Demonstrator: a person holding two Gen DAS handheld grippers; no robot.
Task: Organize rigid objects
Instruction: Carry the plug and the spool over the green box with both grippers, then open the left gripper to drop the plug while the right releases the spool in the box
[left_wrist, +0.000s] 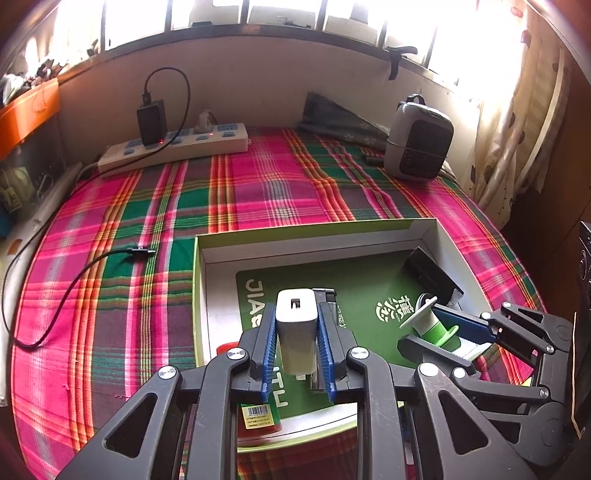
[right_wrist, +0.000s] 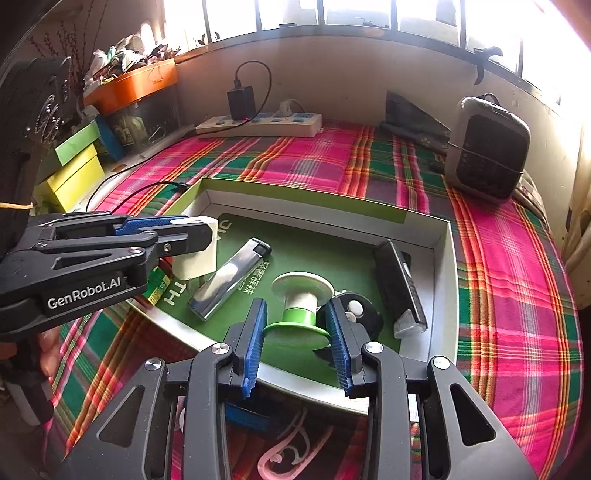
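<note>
Left hand-held gripper (left_wrist: 297, 343) is clamped on the white charger (left_wrist: 297, 328), held over the box (left_wrist: 317, 230). A silver lighter (right_wrist: 231, 277) is seen inside. Right hand-held gripper (right_wrist: 297, 345) is closed around the green spool (right_wrist: 301, 306), above the box floor.

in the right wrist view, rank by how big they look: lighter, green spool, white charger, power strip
1. power strip, though farthest away
2. lighter
3. white charger and green spool look alike; both sit near the camera, so unranked
</note>
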